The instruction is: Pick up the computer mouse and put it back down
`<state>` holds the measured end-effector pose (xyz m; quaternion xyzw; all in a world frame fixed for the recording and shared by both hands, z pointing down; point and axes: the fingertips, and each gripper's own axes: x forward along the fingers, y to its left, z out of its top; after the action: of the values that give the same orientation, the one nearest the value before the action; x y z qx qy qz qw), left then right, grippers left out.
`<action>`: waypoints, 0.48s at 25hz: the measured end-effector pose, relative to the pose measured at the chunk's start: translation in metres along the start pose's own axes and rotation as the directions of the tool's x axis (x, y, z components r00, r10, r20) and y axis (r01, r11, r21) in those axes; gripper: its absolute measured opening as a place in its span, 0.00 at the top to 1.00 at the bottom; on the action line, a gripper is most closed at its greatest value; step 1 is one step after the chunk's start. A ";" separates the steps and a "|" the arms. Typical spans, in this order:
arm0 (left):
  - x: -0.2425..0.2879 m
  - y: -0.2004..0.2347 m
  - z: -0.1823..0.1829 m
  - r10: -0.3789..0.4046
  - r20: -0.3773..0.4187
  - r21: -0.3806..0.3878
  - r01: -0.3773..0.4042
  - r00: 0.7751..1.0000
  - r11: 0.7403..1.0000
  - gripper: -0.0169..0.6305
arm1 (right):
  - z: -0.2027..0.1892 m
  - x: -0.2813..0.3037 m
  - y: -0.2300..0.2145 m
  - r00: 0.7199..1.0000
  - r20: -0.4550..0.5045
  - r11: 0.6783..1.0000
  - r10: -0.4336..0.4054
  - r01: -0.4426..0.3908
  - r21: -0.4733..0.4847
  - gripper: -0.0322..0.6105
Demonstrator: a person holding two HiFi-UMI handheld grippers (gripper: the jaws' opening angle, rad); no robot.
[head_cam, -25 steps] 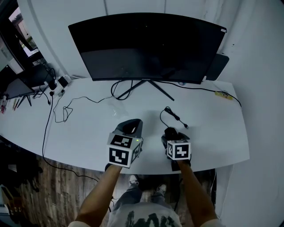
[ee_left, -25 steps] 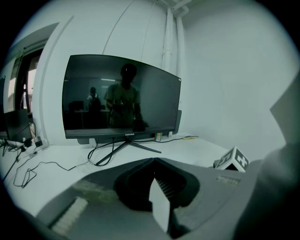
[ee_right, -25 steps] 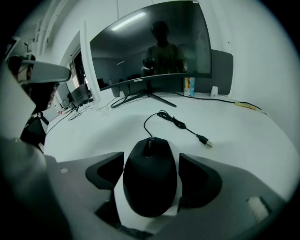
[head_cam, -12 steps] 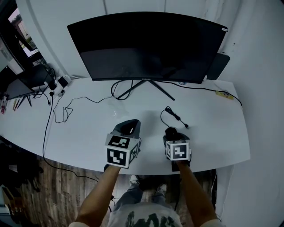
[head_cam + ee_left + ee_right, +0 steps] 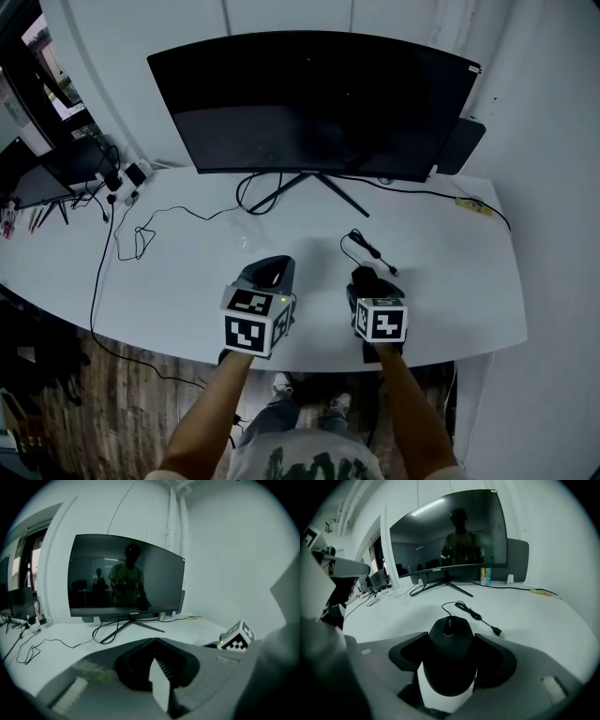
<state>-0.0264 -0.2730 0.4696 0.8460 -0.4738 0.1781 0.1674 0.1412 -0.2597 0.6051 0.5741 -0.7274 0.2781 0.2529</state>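
Observation:
A black computer mouse (image 5: 450,663) lies between the jaws of my right gripper (image 5: 450,639), and both pads touch its sides. In the head view the mouse (image 5: 364,277) shows just beyond the right gripper (image 5: 367,283), near the front edge of the white desk (image 5: 187,272). I cannot tell whether it is lifted off the surface. Its cable (image 5: 361,239) curls away and ends in a loose USB plug (image 5: 499,632). My left gripper (image 5: 270,268) hovers to the left of it, over the desk, jaws together with nothing between them (image 5: 153,641).
A wide curved monitor (image 5: 314,98) on a splayed stand fills the back of the desk. Thin cables (image 5: 131,234) and a power strip (image 5: 131,173) lie at the left. A small yellow item (image 5: 472,202) sits at the back right. The desk's front edge runs just under both grippers.
Almost nothing differs in the head view: the right gripper's marker cube has drifted slightly to the lower right. The left gripper stays where it was.

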 end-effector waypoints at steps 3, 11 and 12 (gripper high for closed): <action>-0.002 -0.001 0.004 0.002 0.008 0.001 -0.002 1.000 1.000 0.97 | 0.017 -0.009 -0.002 0.999 0.047 1.000 0.004 -0.004 0.001 0.47; -0.007 -0.006 0.016 -0.002 0.032 0.015 0.001 0.999 1.000 0.97 | 0.055 -0.034 -0.007 0.991 0.133 1.000 0.006 -0.005 -0.007 0.47; -0.007 -0.007 0.017 0.000 0.036 0.017 0.000 0.999 1.000 0.97 | 0.061 -0.038 -0.008 0.989 0.146 1.000 0.006 -0.004 -0.009 0.47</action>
<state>-0.0218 -0.2723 0.4503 0.8504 -0.4752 0.1670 0.1520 0.1546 -0.2775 0.5360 0.5900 -0.7467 0.2326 0.2006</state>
